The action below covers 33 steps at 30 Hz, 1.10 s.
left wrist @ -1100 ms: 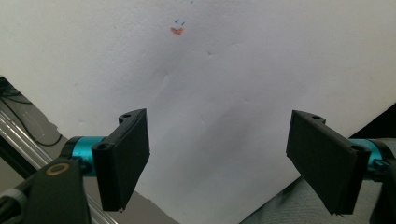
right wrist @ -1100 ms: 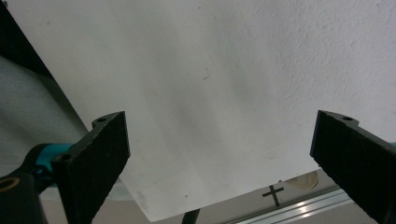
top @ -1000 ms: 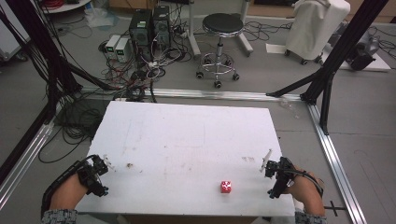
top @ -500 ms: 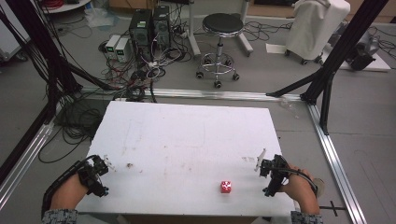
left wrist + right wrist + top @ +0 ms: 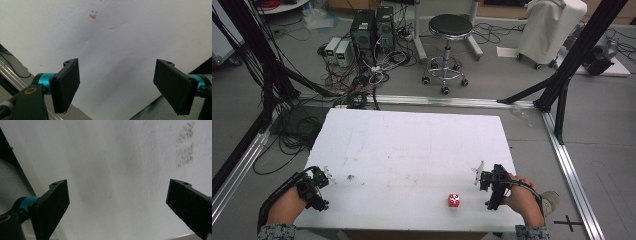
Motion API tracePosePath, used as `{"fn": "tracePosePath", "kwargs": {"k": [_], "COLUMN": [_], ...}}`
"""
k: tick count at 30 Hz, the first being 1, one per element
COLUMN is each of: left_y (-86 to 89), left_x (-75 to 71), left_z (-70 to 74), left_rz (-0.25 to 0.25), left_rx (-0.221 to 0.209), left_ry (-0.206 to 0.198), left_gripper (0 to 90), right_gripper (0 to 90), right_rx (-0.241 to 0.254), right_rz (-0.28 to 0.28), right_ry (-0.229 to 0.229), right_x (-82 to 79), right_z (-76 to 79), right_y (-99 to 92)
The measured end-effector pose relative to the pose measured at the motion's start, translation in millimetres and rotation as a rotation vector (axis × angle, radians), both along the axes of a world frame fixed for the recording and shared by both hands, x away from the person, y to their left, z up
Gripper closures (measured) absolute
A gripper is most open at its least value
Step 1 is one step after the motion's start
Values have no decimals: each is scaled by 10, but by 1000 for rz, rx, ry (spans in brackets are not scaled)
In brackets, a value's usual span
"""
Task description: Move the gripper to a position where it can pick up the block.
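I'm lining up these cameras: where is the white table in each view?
High view: the white table takes up the middle, with the left gripper and the right gripper near its front corners.
Left gripper view: table beyond the open jaws, its edge at lower left.
Right gripper view: table beyond the open jaws, its edge at left.
Shared landmark: the table's edge.

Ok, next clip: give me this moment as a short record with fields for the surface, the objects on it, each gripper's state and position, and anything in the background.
surface: white table, scuffed, with small marks
object: red die, white pips, near the front edge, right of centre
left gripper: open, nothing between the jaws, at the front left corner
right gripper: open, nothing between the jaws, at the front right, right of the die and apart from it
contact: neither gripper touches the die
background: black stool, computer towers, cables on the floor
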<state>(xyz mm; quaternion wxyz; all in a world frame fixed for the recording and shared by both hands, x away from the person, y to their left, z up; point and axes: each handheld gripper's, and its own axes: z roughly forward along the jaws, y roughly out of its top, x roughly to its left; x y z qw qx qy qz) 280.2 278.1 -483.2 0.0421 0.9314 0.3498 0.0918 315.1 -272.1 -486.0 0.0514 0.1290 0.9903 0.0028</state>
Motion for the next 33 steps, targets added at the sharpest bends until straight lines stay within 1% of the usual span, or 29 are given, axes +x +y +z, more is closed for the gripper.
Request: {"fn": "tracePosePath", "kwargs": {"k": [1,2,3,4,5,6,9,10,11,13,15,16,18,19,20,21,22,24,26,27,28,29,30,33], "left_y": [-6,-6,-6,-7,-6,-7,-18,-19,-19,-19,-15,-12,-12,-12,-13,-15,-18,-20,-21,-22,-25,-26,-27,-34], "left_x": [-4,-4,-4,-4,-2,-1,-8,-6,-5,-7,-5,-3,-3,-3,-3,-3,-6,-4,-3,-1,-2,-1,0,0], "left_z": [-3,-3,-3,-3,0,-1,-6,-4,-2,-1,-1,1,-2,-2,-2,-3,-7,-6,-7,-8,-10,-12,-13,-14], "left_rz": [2,2,1,2,-1,-1,2,1,-3,0,-1,-4,-2,-2,-3,-3,0,-1,-3,-5,-4,-4,-7,-8], "left_rx": [-6,-6,-6,-5,0,-2,-7,-6,-5,-7,-8,-4,-3,-3,-5,-3,-8,-5,-3,-2,-2,-3,-3,-2], "left_ry": [1,1,-1,-2,-1,0,2,3,1,2,1,4,5,5,5,4,2,1,4,5,7,6,6,9], "left_gripper": [214,214,214,214,215,215,214,214,214,214,215,214,214,214,214,214,214,214,214,214,214,214,215,214], "right_gripper": [41,41,41,41,40,40,41,41,41,41,40,40,41,41,41,40,41,41,41,41,41,41,41,41], "right_rx": [0,0,3,7,0,0,-10,-6,-11,-16,-13,-18,-14,-14,-2,-2,-1,-14,-13,0,0,21,31,43], "right_rz": [5,5,24,31,44,44,74,84,104,126,172,193,206,206,227,227,240,256,257,257,257,258,256,255], "right_ry": [0,0,8,13,10,10,16,21,22,33,39,37,35,35,36,36,51,62,62,60,60,62,64,65], "right_x": [-7,-7,3,4,4,4,8,9,12,-2,-10,-27,-35,-35,-37,-37,-47,-54,-53,-56,-56,-55,-59,-61], "right_z": [-6,-6,-14,-17,-24,-24,-63,-81,-93,-112,-129,-133,-140,-140,-161,-161,-198,-230,-239,-247,-247,-246,-243,-236], "right_y": [48,48,78,110,175,175,277,314,353,435,511,587,655,655,712,712,755,791,804,830,830,854,862,875]}}
